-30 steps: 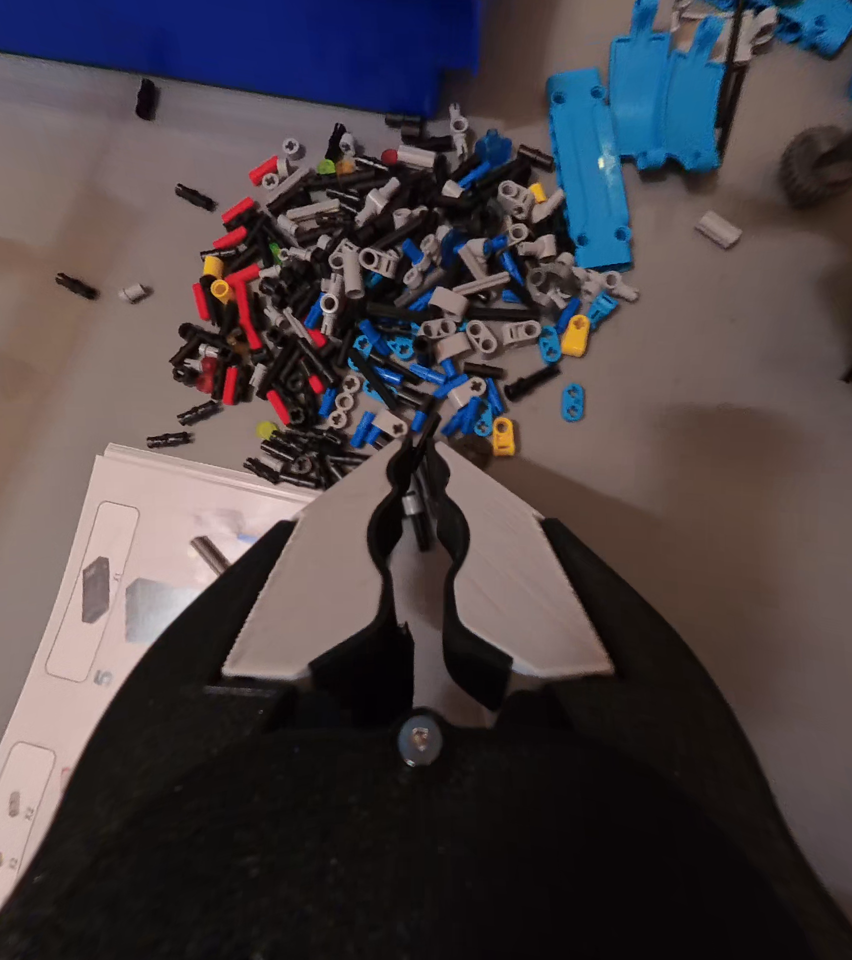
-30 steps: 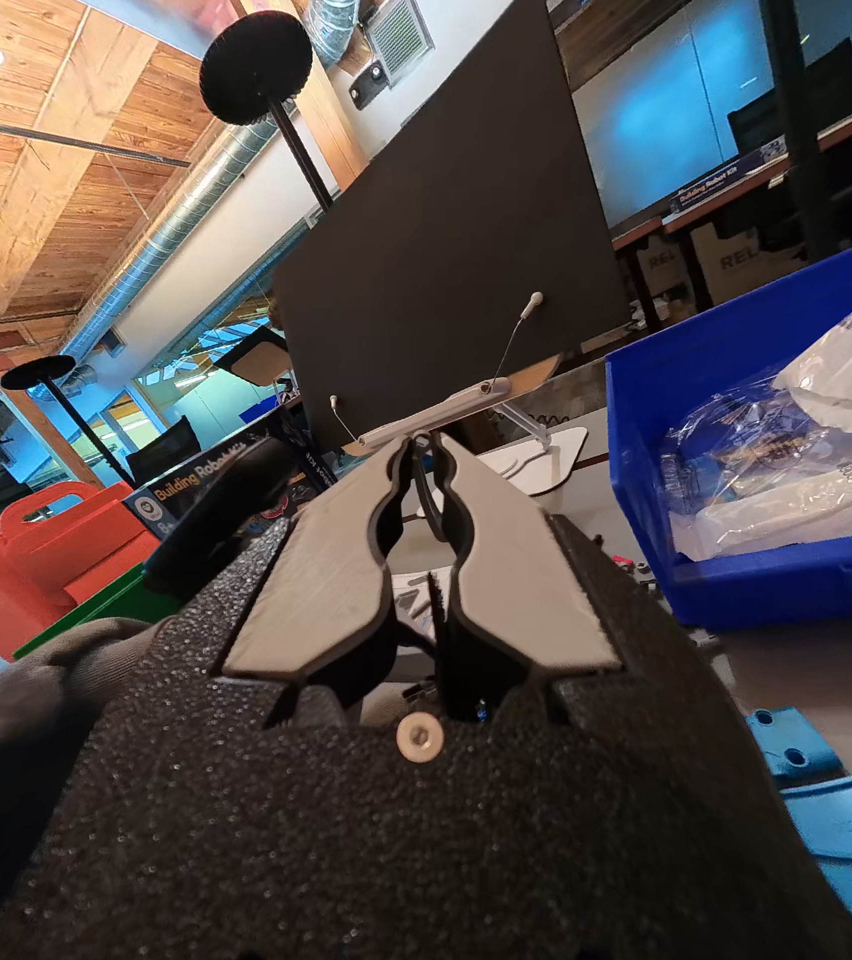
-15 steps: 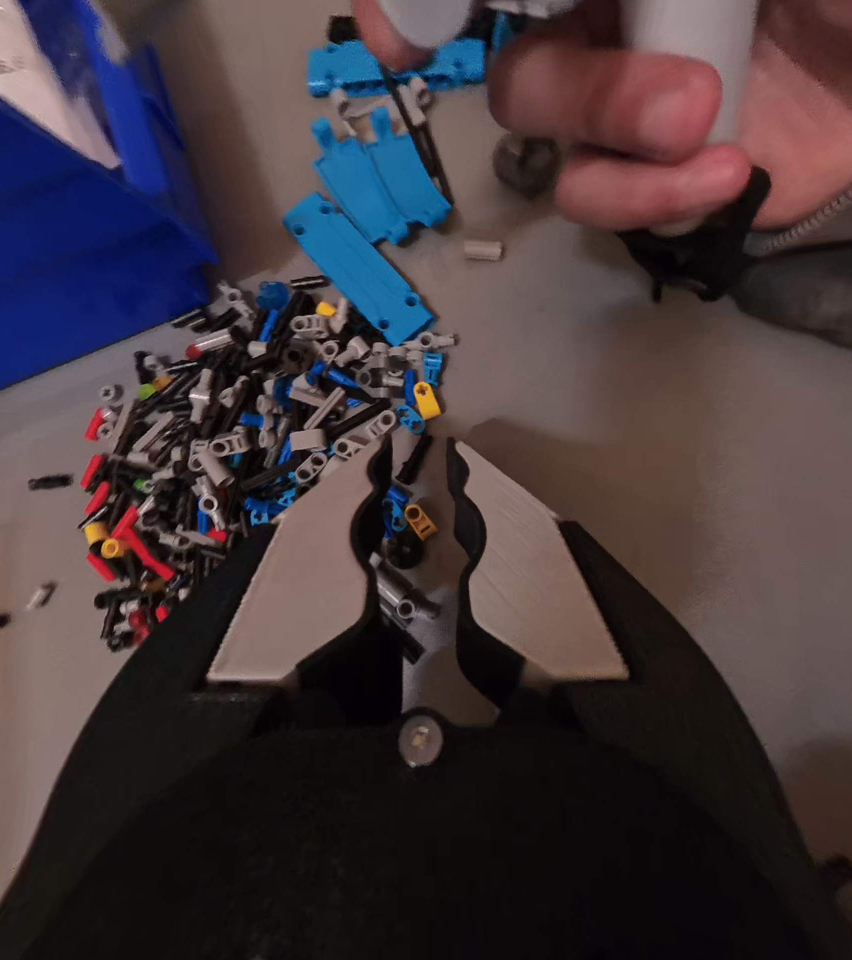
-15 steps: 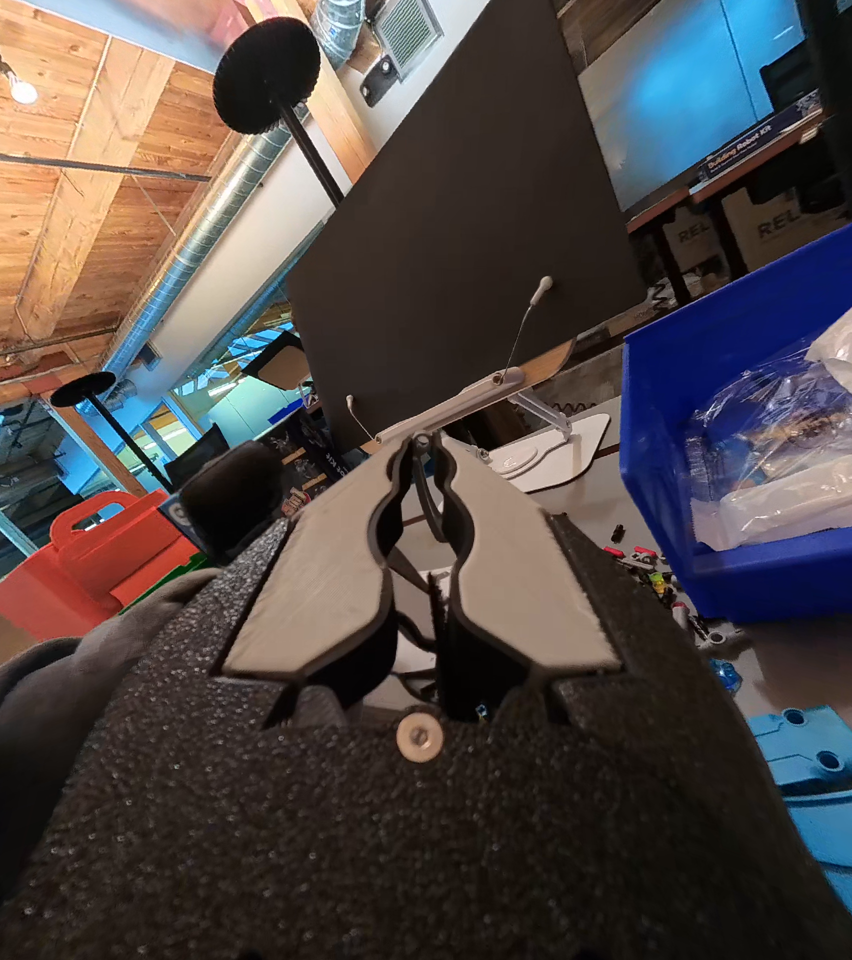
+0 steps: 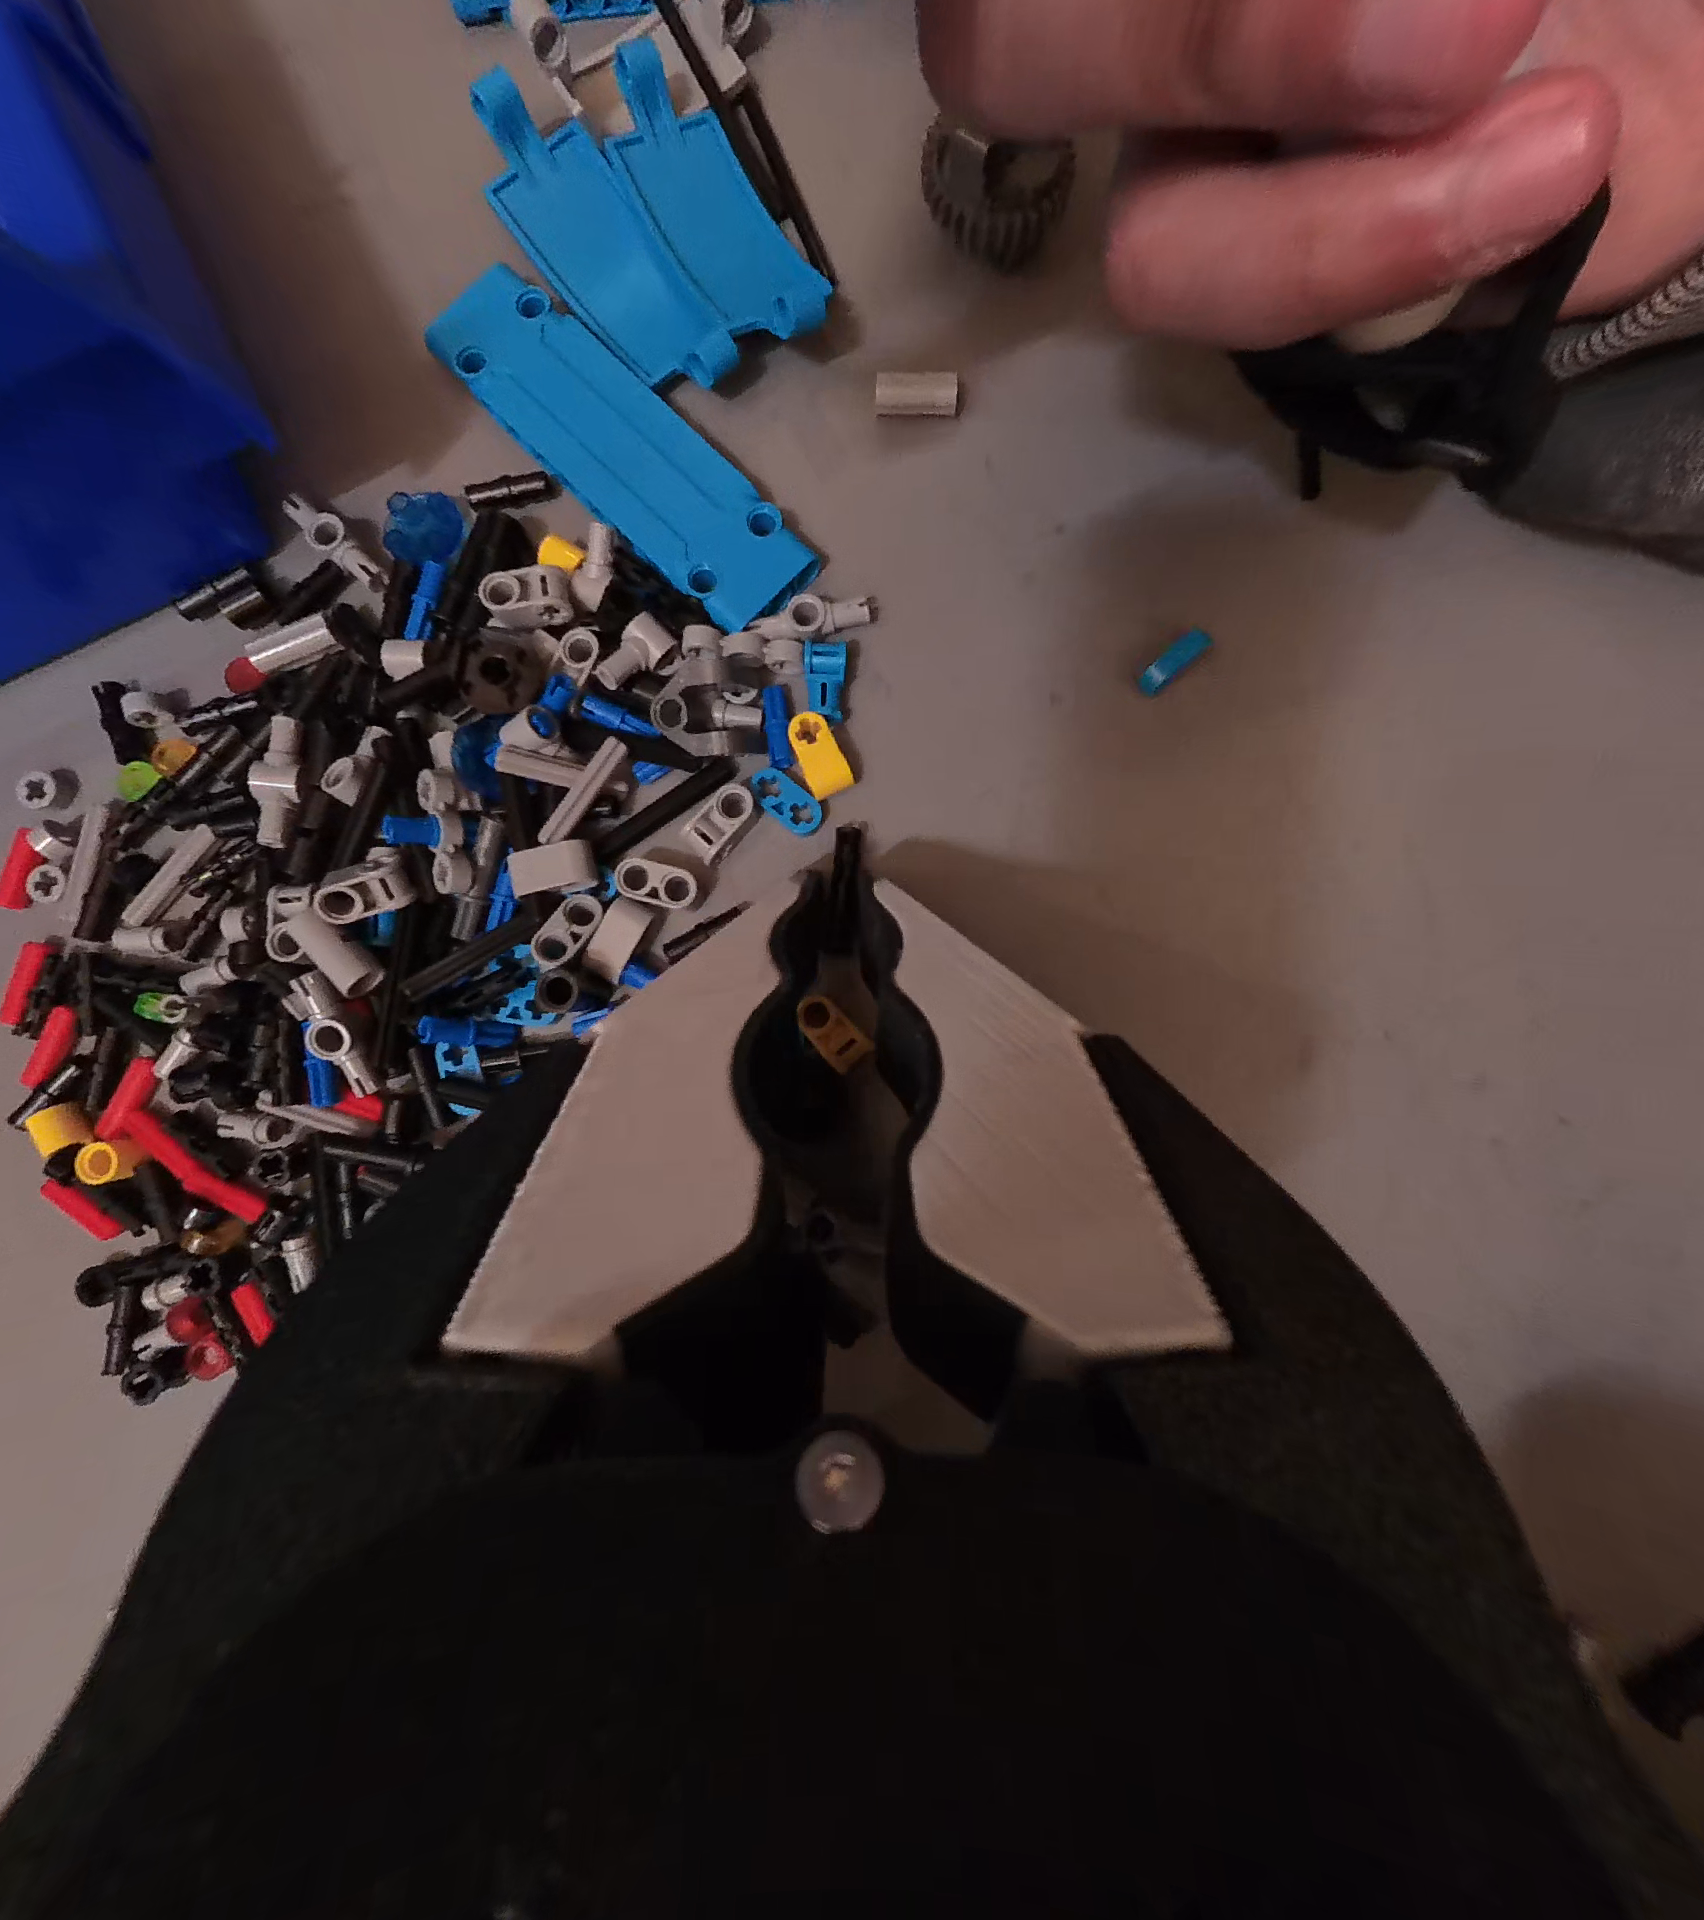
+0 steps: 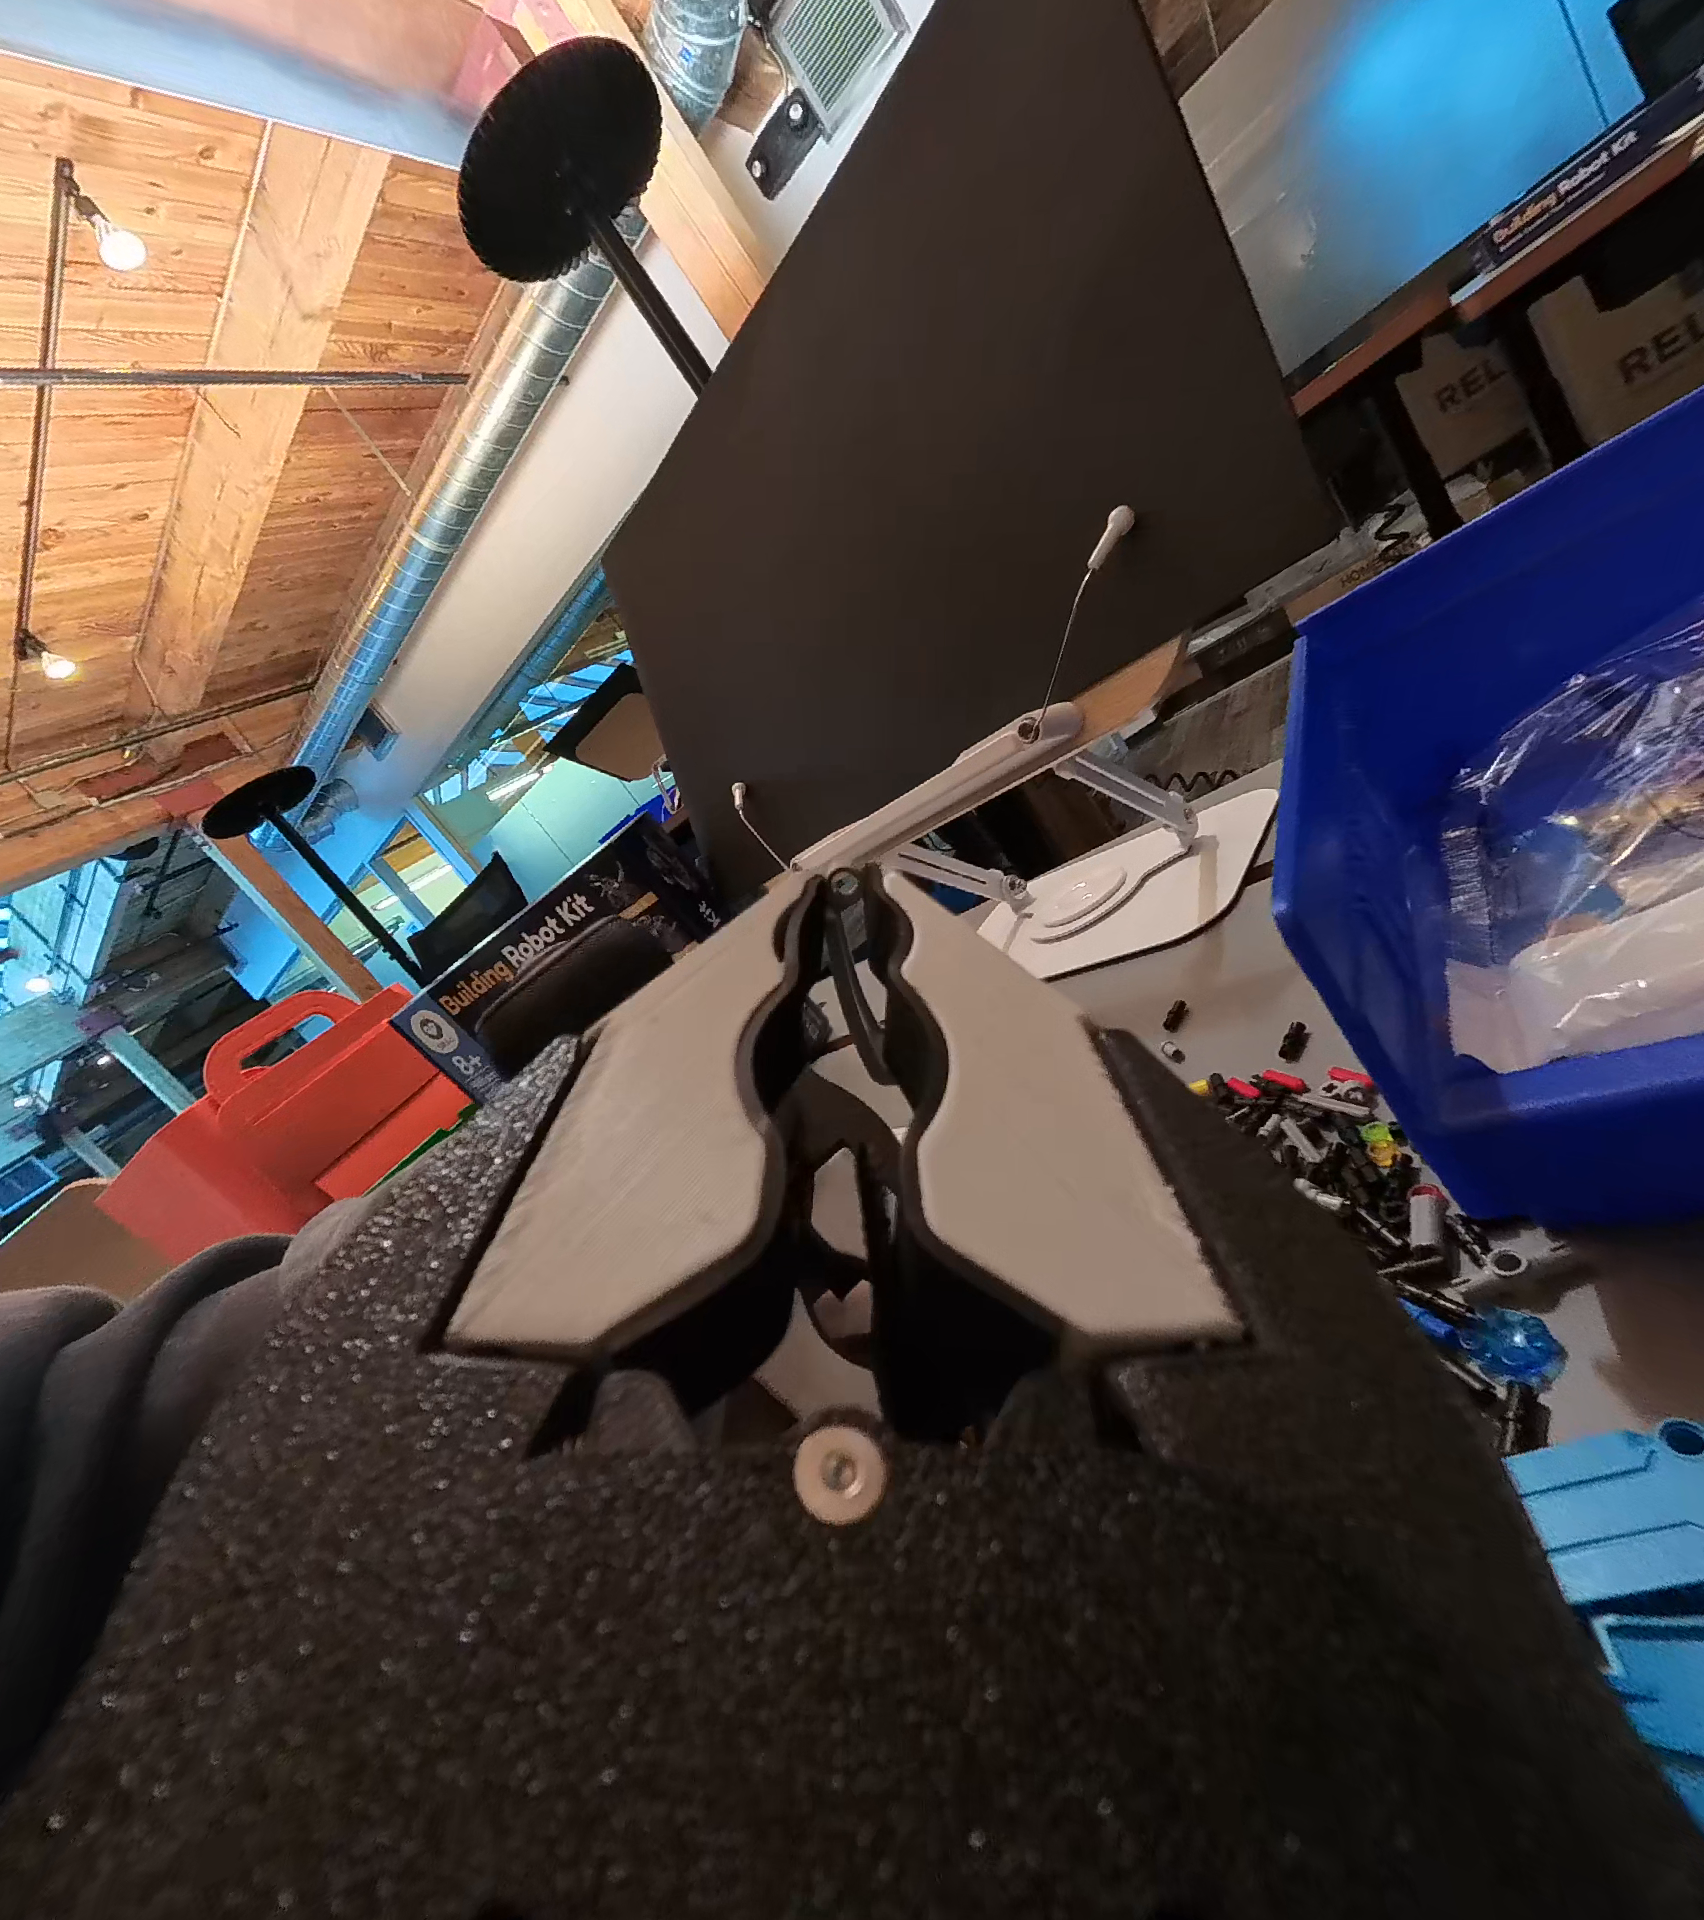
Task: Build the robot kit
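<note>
Just at the near edge of a heap of small plastic building pieces (image 5: 391, 894), the left tongs (image 5: 840, 883) are seen drawn together at the tips on a thin black axle piece (image 5: 846, 868), whose end pokes out beyond them. Behind the tips, in the hollow between the fingers, a small yellow connector (image 5: 830, 1031) is seen; whether it is held or lying on the grey counter (image 5: 1347, 935) beneath cannot be told. Long light-blue panels (image 5: 619, 447) lie beyond the heap, with a blue bin (image 5: 48, 416) at the left. A hand (image 5: 1295, 156), blurred, is seen at the upper right, near a dark gear (image 5: 999, 192) and a small grey tube (image 5: 917, 394).

The right tongs (image 6: 846, 883) are held raised and tilted toward the room, narrowed on a thin black curved piece (image 6: 853, 987) that runs between the fingers. A blue bin holding clear bags (image 6: 1554, 831) is seen at the right, beside scattered small pieces (image 6: 1347, 1153).
</note>
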The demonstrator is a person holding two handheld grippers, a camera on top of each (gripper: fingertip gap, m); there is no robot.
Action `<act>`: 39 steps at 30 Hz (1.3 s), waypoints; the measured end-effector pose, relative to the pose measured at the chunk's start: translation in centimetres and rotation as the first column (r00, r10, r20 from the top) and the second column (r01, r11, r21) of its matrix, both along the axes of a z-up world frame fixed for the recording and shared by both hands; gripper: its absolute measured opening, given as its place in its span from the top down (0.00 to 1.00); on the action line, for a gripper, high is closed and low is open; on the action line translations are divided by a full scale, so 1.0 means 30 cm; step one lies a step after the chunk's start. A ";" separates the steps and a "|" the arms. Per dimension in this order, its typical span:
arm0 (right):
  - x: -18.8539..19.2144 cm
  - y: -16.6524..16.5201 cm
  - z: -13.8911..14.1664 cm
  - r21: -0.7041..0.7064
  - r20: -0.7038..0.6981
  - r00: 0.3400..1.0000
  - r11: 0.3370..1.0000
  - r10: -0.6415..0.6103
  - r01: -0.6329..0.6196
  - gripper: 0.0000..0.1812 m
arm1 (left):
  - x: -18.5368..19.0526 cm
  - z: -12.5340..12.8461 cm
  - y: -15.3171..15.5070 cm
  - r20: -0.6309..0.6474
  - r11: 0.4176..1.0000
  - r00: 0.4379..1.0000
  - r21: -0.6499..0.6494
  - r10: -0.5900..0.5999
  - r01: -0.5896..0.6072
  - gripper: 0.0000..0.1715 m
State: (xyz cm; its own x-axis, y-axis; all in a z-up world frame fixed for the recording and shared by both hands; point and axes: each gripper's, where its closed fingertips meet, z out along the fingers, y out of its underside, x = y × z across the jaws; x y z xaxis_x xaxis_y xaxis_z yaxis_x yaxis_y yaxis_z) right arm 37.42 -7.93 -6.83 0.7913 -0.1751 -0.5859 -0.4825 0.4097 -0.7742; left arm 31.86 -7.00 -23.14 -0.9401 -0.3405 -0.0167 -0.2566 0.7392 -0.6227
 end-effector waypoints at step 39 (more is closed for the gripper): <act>-1.036 0.373 -0.249 -0.555 0.128 0.296 0.315 0.947 -0.770 0.97 | -0.855 0.281 0.324 0.405 0.779 0.666 -0.296 0.627 -0.553 0.98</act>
